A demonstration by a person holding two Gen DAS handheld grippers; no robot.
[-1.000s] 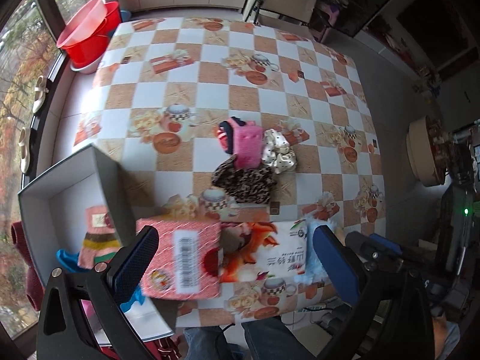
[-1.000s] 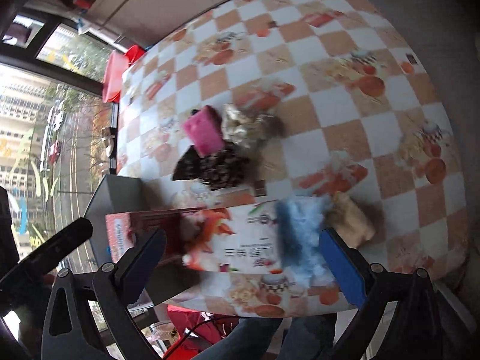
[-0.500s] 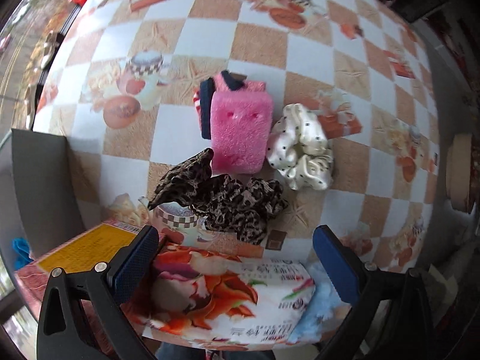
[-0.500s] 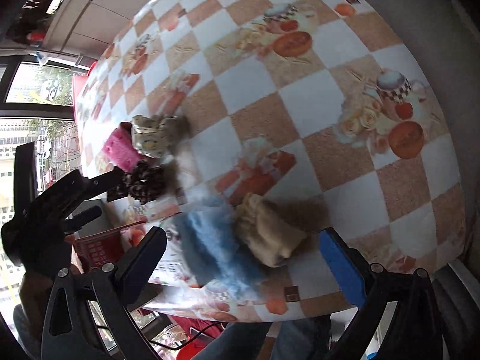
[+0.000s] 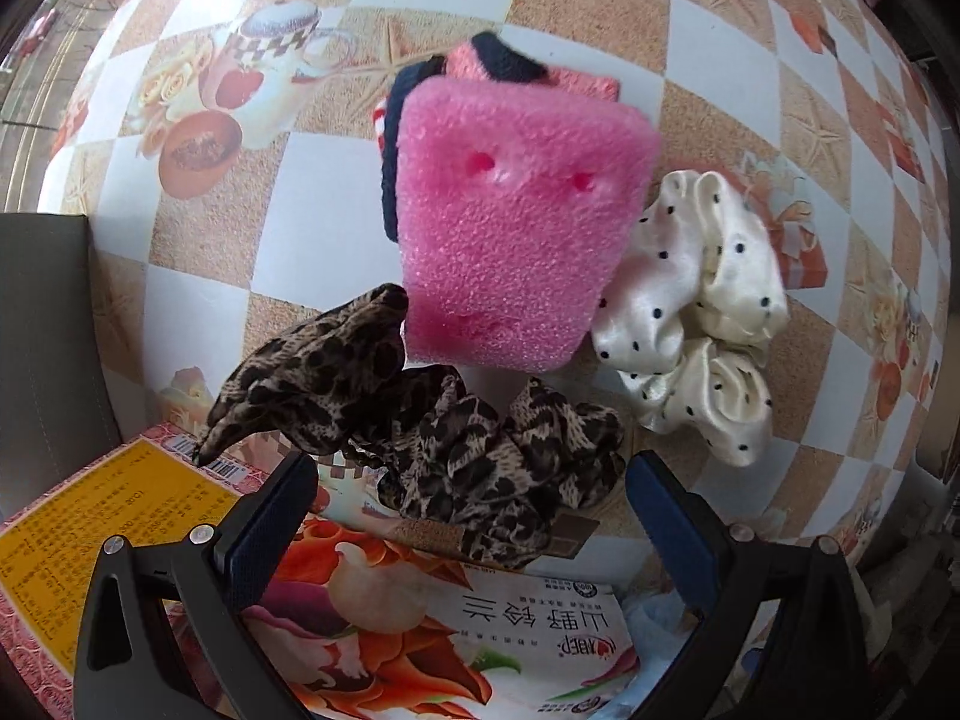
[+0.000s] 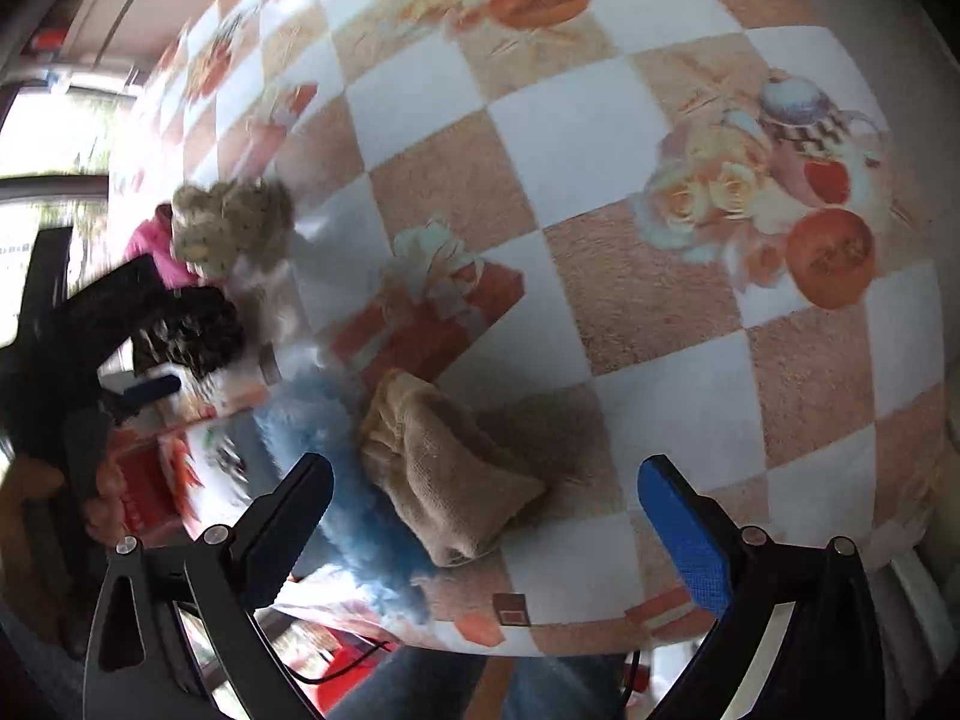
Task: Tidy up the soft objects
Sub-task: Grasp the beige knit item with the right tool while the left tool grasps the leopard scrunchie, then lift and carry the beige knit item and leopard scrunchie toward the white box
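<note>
The left gripper [image 5: 468, 498], jaws spread and empty, hovers at the leopard-print scrunchie [image 5: 480, 456] low in the frame (its loose tail touches the pink sponge [image 5: 516, 228]); closing carelessly could snag both. The right gripper [image 6: 480, 504], likewise wide, frames the tan cloth [image 6: 444, 468].

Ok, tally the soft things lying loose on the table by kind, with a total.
Scrunchies: 2, a leopard-print scrunchie and a cream dotted scrunchie
Sponges: 1, a pink sponge
Knitted pieces: 1, navy and coral knit under the sponge
Cloths: 2, a tan cloth and a fluffy blue cloth
Total: 6
</note>
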